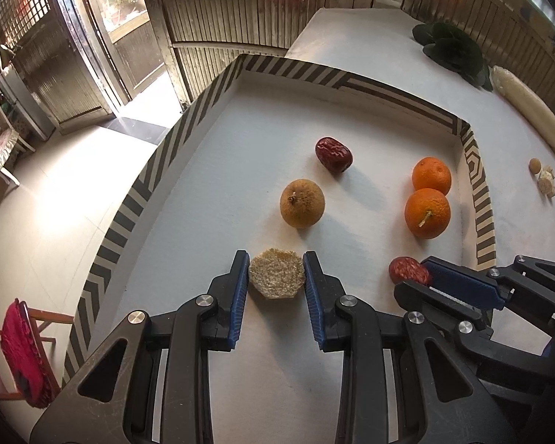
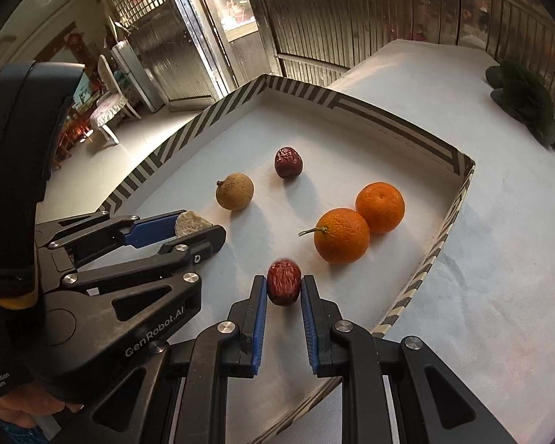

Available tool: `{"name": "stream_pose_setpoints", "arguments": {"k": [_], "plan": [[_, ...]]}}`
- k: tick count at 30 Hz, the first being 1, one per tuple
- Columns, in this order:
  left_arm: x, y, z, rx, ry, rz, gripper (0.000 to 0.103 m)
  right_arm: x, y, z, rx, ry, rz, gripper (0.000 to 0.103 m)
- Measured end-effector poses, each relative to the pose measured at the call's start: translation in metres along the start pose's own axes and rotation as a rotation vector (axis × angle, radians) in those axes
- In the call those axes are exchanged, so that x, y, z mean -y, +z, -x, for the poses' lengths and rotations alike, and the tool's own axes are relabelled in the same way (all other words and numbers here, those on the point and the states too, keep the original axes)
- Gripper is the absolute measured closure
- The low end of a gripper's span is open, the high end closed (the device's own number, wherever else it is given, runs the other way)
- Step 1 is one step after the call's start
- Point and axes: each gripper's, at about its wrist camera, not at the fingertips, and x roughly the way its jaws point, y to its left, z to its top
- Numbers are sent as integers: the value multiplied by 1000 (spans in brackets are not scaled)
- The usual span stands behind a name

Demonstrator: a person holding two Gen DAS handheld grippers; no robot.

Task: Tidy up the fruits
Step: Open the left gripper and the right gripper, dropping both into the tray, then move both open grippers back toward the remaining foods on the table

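Both grippers are down inside the striped-rim tray (image 1: 203,107) on the white desk (image 2: 499,259), and both have something in their grip. The left gripper (image 1: 276,275) has its blue pads pressed against the flat sides of a pale, rough hexagonal piece (image 1: 276,277), jaws only narrowly apart around it. Straight ahead of its fingertips sits a brown round fruit (image 1: 302,203), and beyond that a dark red date (image 1: 333,154) lies loose on the tray floor. Off to its right, the right gripper (image 2: 284,288) is clamped tight on a second red date (image 2: 283,283), pads squeezing it from both sides, just above the tray floor. Ahead and to the right of that gripper, two oranges (image 2: 362,224) rest touching one another near the tray's right wall, the nearer one showing a short stem. Beyond the tray on the desk, far right of the left gripper, lie dark green leaves (image 1: 453,50) and a long white vegetable (image 1: 529,107).
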Motion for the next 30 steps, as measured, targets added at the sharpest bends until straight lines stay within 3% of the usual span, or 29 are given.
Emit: {"name": "stream_pose_setpoints", "arguments": {"k": [8,12,22,30], "plan": [[-2,0,2,-20,9,10,71,1,-5,10,6,1,-7,83],[-1,3,16,21,13,11,36,4,-8,28,47,5,-25,83],[29,17,52,114,-27,-42,36,28,-18,86,182,-50,-105,75],[75,27,62,131,-93,-112,36,65,-40,124,231,-127,-209,71]]}}
